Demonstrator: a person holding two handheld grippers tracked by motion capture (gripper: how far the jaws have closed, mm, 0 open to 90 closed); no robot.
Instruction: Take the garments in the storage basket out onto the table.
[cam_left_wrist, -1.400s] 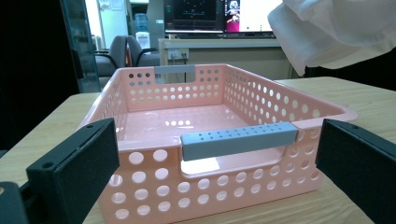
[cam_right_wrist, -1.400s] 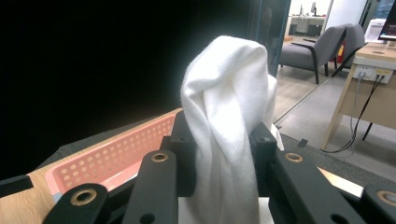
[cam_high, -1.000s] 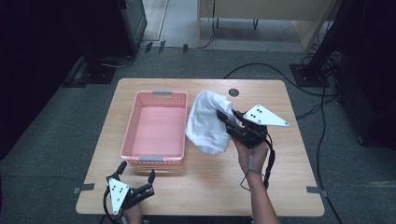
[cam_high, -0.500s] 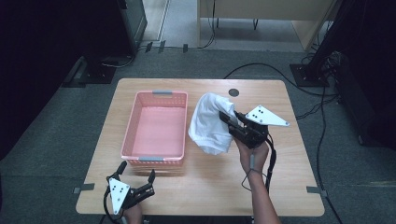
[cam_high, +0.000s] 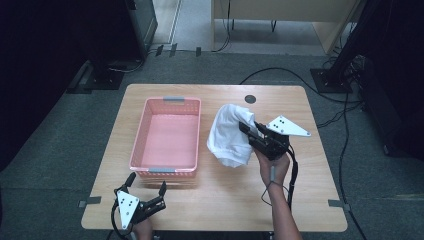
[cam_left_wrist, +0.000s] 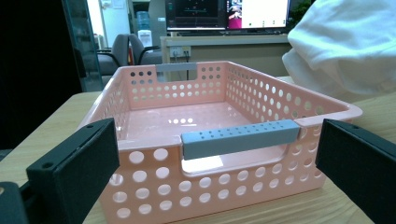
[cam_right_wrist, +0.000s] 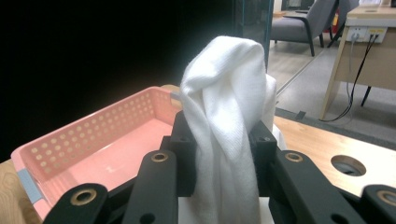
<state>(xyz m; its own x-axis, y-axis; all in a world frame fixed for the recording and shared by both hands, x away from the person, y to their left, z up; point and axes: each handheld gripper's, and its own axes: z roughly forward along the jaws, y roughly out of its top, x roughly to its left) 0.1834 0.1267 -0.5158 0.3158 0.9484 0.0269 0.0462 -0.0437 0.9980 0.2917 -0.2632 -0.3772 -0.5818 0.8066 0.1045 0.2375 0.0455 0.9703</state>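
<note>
A pink perforated basket (cam_high: 167, 140) is set on the wooden table (cam_high: 300, 200), left of centre, with a grey handle at each short end. In the left gripper view its inside is seen bare, the pink floor (cam_left_wrist: 187, 116) reflecting light, and nothing is seen lying in it. A round cable hole (cam_high: 250, 99) is cut into the table near the far edge, and black cables (cam_high: 280, 72) are trailed across the grey floor beyond.

A white cloth (cam_high: 229, 136) is held bunched just to the right of the basket, beside its right wall. It is gripped by the right gripper (cam_high: 248, 131); in the right gripper view the fabric (cam_right_wrist: 229, 135) is seen pinched between the two black jaws and draped upward over them, with the basket off to the left.

The left gripper (cam_high: 146, 183) is held at the near left corner of the table, its jaws spread wide and nothing between them. It is pointed at the basket's near handle (cam_left_wrist: 239, 137), which is framed between the two pads but not touched.
</note>
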